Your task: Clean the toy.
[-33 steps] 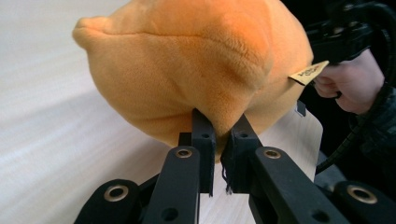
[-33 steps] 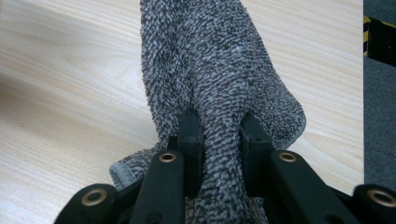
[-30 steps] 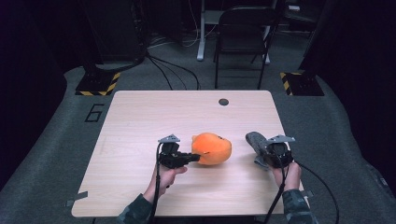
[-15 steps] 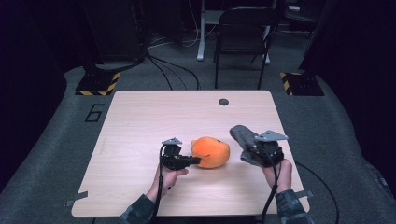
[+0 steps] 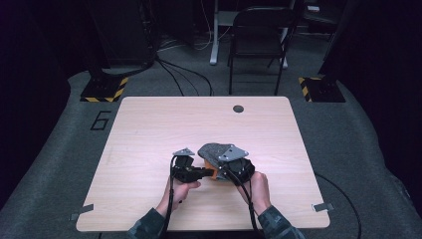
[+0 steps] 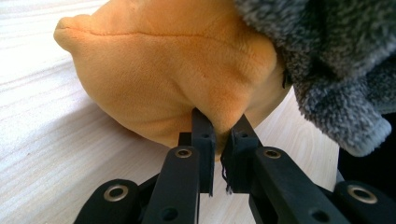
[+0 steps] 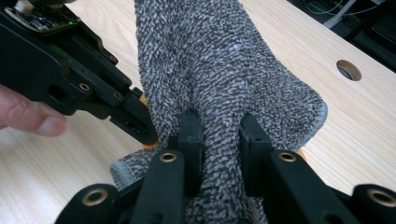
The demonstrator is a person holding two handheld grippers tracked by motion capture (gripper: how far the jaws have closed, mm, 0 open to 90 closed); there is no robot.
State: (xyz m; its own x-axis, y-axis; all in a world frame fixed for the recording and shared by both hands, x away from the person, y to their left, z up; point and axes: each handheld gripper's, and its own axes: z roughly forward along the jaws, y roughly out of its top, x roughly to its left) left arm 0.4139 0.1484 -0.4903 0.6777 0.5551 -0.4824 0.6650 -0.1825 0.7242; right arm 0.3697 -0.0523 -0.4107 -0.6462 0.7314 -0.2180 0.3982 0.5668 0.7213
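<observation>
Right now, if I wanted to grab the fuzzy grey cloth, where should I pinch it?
Probably its loose far edge, coming from the table's far side: that flap hangs free past the orange plush, while the right tongs already pinch its near fold.

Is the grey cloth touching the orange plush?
Touching. In the left gripper view the grey cloth lies draped directly on the orange plush, with no gap between them.
</observation>
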